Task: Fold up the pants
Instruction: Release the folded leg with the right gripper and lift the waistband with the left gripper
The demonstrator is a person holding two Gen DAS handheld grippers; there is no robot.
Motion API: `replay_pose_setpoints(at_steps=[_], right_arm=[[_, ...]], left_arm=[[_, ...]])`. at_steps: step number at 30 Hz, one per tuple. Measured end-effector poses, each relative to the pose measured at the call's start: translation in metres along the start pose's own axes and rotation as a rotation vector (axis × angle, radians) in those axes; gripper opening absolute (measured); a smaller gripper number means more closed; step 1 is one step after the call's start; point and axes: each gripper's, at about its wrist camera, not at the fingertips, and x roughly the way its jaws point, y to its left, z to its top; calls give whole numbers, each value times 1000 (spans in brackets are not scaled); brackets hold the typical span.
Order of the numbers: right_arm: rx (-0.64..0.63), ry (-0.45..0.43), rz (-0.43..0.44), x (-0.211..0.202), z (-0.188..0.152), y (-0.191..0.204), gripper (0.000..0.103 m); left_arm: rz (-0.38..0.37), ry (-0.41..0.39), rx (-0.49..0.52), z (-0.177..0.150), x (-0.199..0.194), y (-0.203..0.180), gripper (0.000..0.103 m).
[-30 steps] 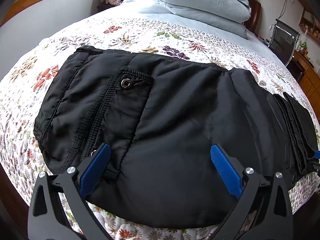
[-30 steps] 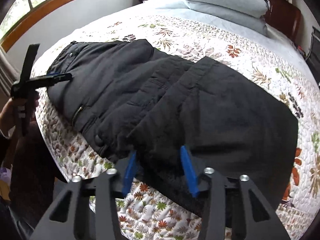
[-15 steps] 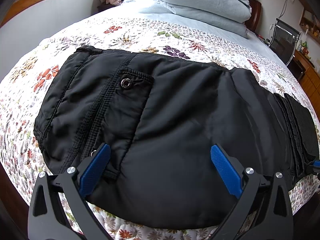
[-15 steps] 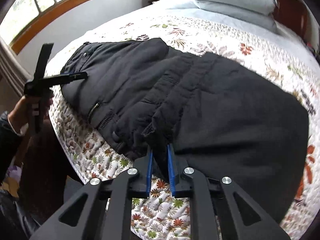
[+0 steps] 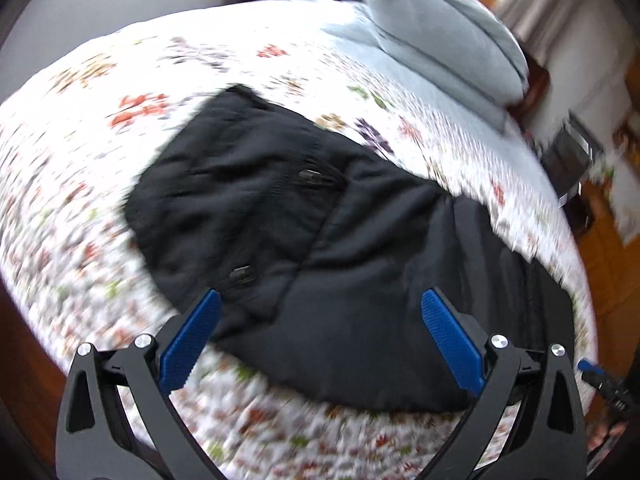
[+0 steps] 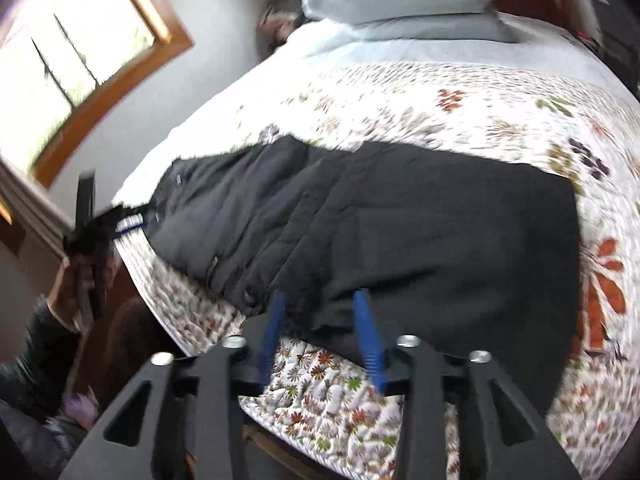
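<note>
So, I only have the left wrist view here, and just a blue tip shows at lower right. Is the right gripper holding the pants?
Observer: No. The right gripper has just been opening. The near edge of the pants lies between its tips, but the pads don't press on it.
Reviewer: Where does the leg end finish?
Observer: Flat on the quilt, with quilt showing beyond it.
Reviewer: And the left gripper, seen from that side?
Observer: The left gripper is by the waistband end at the bed's edge, held in a hand.
</note>
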Motion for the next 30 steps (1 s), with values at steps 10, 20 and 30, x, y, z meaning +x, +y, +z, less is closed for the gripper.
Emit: replay_pose_setpoints(at_steps=[10,20,30], right_arm=[[193,-115,-97,-50,-4,-62,45],[226,-83,-133,-39,-12,-77,45],[218,-72,-149,-30,-10,-78,45]], left_arm=[[-224,23,-530,-17,-3,92,100],[-419,5,-665,-16,17,94,99],[-479,19,-744,-17,34,102,98]])
